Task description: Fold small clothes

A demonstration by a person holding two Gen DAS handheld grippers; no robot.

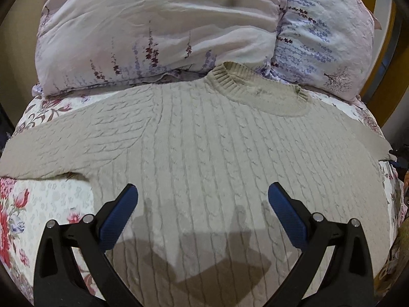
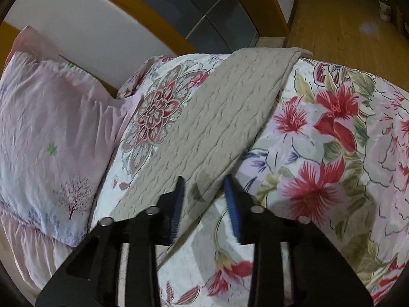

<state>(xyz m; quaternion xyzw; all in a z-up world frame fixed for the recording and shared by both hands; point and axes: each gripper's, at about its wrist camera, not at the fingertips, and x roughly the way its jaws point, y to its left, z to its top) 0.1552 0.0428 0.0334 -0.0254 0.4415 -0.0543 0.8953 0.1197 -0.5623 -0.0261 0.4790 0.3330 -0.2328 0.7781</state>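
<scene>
Sweater (image 1: 204,158): beige cable-knit garment, spread flat and face up across the middle of the left wrist view; ribbed collar (image 1: 225,79) toward the top centre, one sleeve running to the left edge of the frame.
Right sleeve (image 2: 230,112): in the right wrist view, a beige knit band crossing diagonally from the lower centre to the upper right, its end reaching the edge of the bed.
Left gripper (image 1: 203,195): lower part of the frame, jaws spread wide apart, blue pads (image 1: 120,215) above the sweater's body; it holds nothing, and its shadow falls on the knit below.
Right gripper (image 2: 204,189): lower centre of its frame, jaws parted by a narrow gap with the sleeve's lower edge lying between them; whether the pads touch the cloth cannot be told.
Bedspread (image 2: 332,140): white with red and pink flowers, lying under the sweater.
Pillows (image 1: 158,30): pale lavender floral, top of the left wrist view, just behind the collar.
Headboard (image 2: 143,7): wooden frame, upper left of the right wrist view.
Floor (image 2: 345,12): wood, upper right.
</scene>
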